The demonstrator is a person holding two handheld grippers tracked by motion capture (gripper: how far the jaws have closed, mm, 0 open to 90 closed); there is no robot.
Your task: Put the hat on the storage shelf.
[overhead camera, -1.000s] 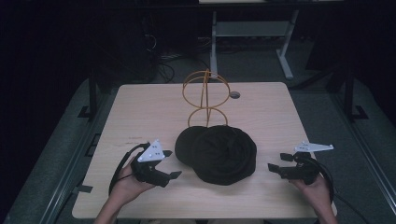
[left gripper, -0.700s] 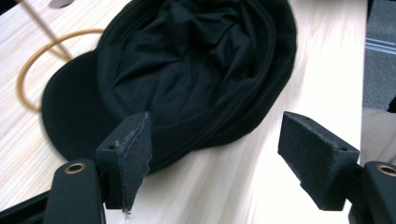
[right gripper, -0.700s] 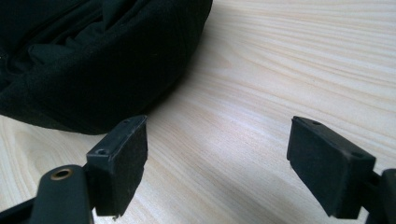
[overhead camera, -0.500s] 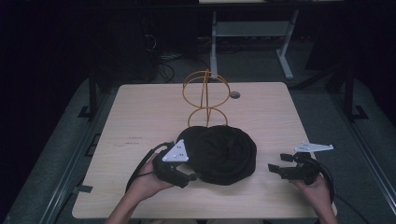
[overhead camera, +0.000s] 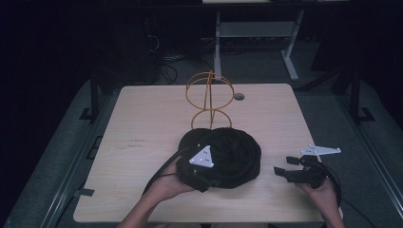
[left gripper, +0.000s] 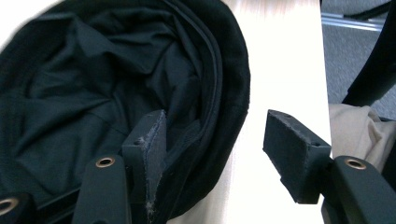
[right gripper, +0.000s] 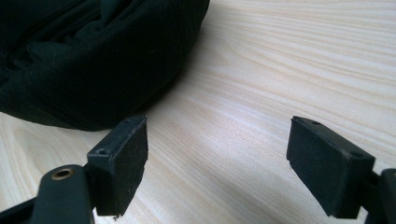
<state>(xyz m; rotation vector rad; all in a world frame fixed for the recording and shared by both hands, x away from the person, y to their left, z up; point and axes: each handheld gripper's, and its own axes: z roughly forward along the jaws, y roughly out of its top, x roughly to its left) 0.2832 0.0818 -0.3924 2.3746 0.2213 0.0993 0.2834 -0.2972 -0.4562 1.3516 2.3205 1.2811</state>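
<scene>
- Left side first: the left gripper is down at the near-left edge of the black hat, and in the left gripper view its jaws are spread wide with 1 jaw tucked inside the hat against the lining and the other out over bare wood, so the brim sits between them, not pinched yet.
- My read is this is the grab step. Next move would be closing on that brim edge so the hat can be lifted, probably toward the wire stand.
- Middle: the hat lies crumpled and opening-up on the bench, near the front, just in front of the orange wire hat stand, whose base ring the hat touches or slightly overlaps, hard to tell which.
- Right side: the right gripper rests low by the near-right corner, apart from the hat, jaws wide and holding nothing. From its own view the hat is ahead and off to its left.
- Surface is pale wood grain with a small round grommet at the back edge.
- Room is dark, grey floor, cables and a white desk frame behind.
</scene>
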